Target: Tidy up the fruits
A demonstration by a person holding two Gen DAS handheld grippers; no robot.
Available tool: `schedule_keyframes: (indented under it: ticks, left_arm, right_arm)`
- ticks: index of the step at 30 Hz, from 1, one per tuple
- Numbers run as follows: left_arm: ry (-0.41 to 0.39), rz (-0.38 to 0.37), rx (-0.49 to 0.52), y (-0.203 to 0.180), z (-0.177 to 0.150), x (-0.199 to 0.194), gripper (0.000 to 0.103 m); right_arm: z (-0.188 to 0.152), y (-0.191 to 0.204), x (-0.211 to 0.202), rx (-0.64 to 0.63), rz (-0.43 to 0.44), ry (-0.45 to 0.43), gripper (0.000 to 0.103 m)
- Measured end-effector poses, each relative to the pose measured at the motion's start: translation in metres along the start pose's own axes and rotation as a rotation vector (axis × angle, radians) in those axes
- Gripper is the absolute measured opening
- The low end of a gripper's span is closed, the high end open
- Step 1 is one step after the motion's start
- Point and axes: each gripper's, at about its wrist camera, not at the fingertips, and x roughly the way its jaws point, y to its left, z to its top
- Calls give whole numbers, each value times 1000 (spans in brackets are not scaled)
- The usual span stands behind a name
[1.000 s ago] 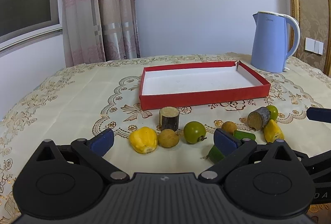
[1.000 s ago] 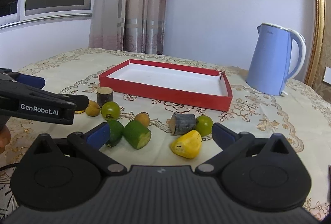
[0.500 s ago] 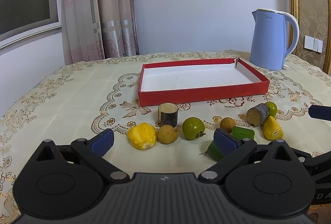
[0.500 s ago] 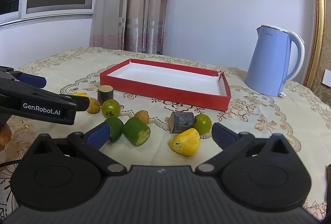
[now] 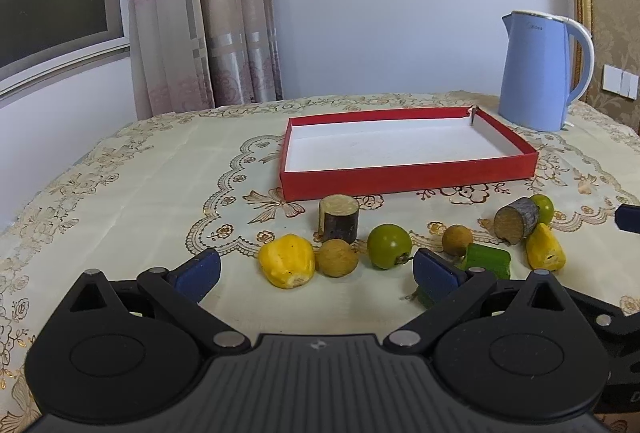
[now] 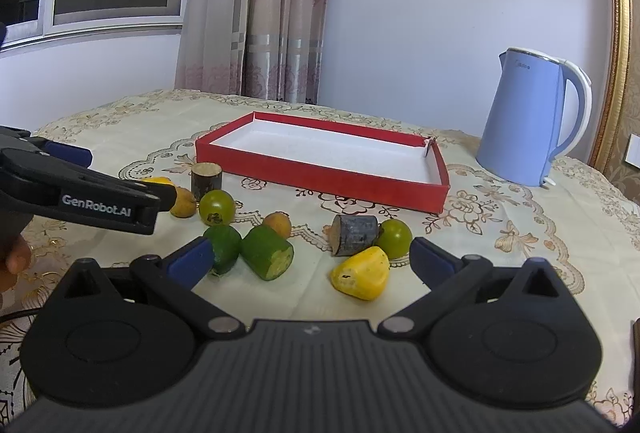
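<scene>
I hold the left gripper (image 5: pixel 316 269) and right gripper (image 6: pixel 306 259) spread wide, grasping nothing. The fruits (image 6: pixel 360 273) lie scattered on the tablecloth (image 5: pixel 140 193) before the red tray (image 5: pixel 408 175); its white floor appears bare, though the near wall hides part.

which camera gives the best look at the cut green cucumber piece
The right wrist view: the cut green piece lies fully exposed, cut end facing the camera. In the left wrist view it sits partly behind the left gripper.
</scene>
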Motion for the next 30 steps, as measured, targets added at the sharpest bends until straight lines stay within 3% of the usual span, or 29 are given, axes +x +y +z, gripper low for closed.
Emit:
schedule_keyframes:
  ticks: [30]
  left_arm:
    - [7, -16, -5, 4, -2, 2, 103]
  right_arm:
    - [1, -6, 3, 0, 19, 26, 103]
